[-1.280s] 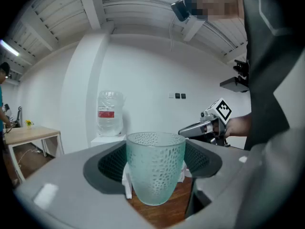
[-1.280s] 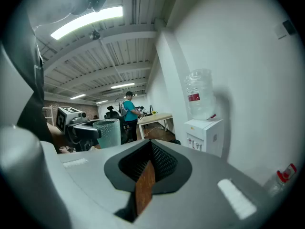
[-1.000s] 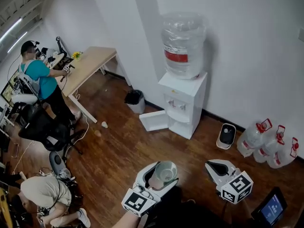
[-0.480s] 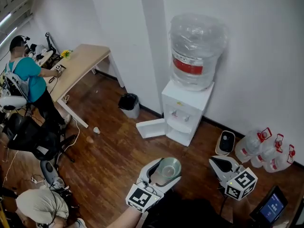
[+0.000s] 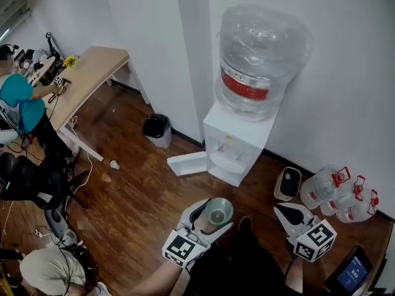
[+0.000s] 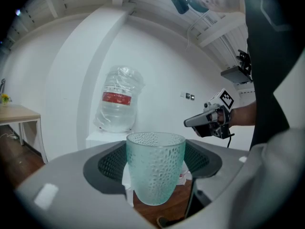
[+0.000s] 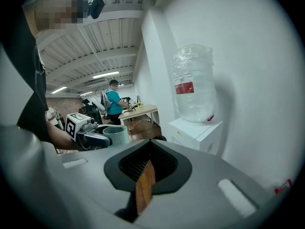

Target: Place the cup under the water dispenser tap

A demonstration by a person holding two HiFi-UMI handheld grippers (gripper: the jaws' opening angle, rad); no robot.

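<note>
A pale green dimpled glass cup (image 6: 155, 168) stands upright between the jaws of my left gripper (image 6: 156, 175), which is shut on it. In the head view the cup (image 5: 217, 211) and left gripper (image 5: 210, 216) hover over the wooden floor, a short way in front of the white water dispenser (image 5: 237, 143). The dispenser's taps (image 5: 225, 148) sit in its front recess under the big clear bottle (image 5: 262, 54). My right gripper (image 5: 285, 209) is to the right, its jaws nearly together with nothing between them, and from it only a thin slit of floor shows (image 7: 145, 175).
The dispenser's lower door (image 5: 188, 163) hangs open to the left. A black bin (image 5: 157, 128) stands by the wall. Spare water jugs (image 5: 336, 190) and a small white device (image 5: 285, 184) lie at the right. At the far left a person works at a desk (image 5: 86, 76).
Both grippers have come closer to the dispenser, which now looks larger and nearer in the head view. The cup stays in the left gripper's hold.
</note>
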